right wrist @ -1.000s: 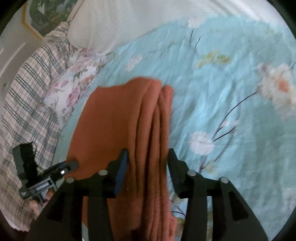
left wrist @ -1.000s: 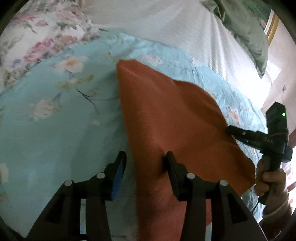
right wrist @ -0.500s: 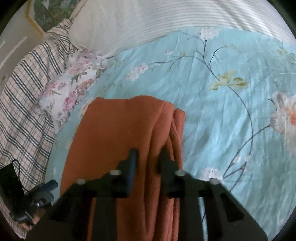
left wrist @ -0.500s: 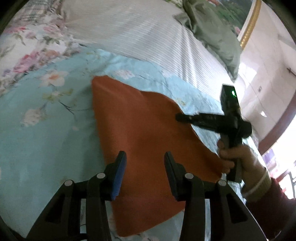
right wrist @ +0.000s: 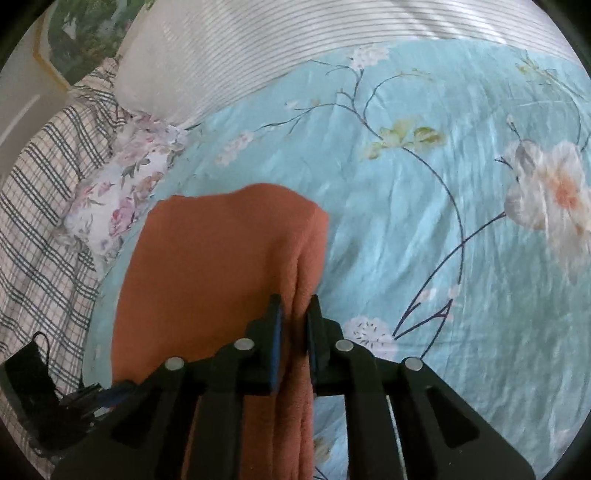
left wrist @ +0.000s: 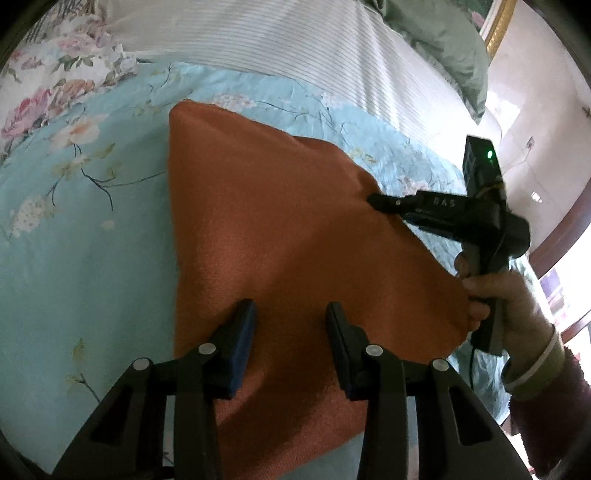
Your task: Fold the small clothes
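Note:
A folded rust-orange cloth [left wrist: 280,236] lies on the light blue floral bedspread [left wrist: 85,236]. My left gripper [left wrist: 290,325] is open, its jaws wide apart just above the cloth's near part, holding nothing. My right gripper [right wrist: 294,314] is shut on the cloth's layered right edge [right wrist: 301,266]. It also shows in the left wrist view [left wrist: 376,201], with its tip at the cloth's right edge. The cloth fills the lower left in the right wrist view [right wrist: 210,266].
A white striped pillow [left wrist: 295,48] and a green cushion [left wrist: 443,40] lie at the head of the bed. A pink floral pillow [right wrist: 122,199] and a plaid blanket [right wrist: 40,206] lie to the left in the right wrist view. A framed picture [right wrist: 85,33] hangs behind.
My right gripper has closed on the cloth's layered edge; a second ago it stood open around it. My left gripper stays open and has lifted off the cloth's left edge and shifted over its middle.

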A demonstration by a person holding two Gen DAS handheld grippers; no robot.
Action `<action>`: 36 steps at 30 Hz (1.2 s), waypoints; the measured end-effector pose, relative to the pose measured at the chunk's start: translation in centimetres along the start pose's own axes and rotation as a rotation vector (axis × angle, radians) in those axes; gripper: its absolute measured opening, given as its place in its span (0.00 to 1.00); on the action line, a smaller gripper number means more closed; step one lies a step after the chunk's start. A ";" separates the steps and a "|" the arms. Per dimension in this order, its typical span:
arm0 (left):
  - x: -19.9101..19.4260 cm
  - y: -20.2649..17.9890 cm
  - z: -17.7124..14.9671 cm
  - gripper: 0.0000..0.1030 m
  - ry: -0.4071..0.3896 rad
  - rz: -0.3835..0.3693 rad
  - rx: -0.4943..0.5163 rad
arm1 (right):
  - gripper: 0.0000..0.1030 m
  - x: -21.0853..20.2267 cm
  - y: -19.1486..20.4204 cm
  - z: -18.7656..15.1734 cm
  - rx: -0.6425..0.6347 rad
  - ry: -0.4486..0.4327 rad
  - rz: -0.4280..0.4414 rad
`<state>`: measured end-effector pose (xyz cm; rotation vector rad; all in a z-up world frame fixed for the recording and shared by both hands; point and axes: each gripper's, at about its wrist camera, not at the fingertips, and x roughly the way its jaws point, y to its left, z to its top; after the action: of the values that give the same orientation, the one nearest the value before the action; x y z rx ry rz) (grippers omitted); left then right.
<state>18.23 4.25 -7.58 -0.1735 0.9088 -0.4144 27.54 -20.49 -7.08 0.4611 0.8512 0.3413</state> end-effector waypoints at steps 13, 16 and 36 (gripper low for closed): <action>0.6 4.2 8.7 0.36 -0.050 0.022 -0.100 | 0.21 -0.5 6.6 3.9 -0.050 -0.045 0.116; 3.9 5.3 10.4 0.32 0.019 0.080 -0.090 | 0.21 2.6 4.9 4.6 0.000 -0.011 0.090; -2.8 2.3 2.6 0.22 -0.036 0.037 -0.033 | 0.03 -4.9 4.3 -2.8 -0.015 -0.054 0.111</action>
<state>19.36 7.42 -4.71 -0.1938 0.8826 -0.3609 21.92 -18.41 -3.32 0.5028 0.7714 0.4349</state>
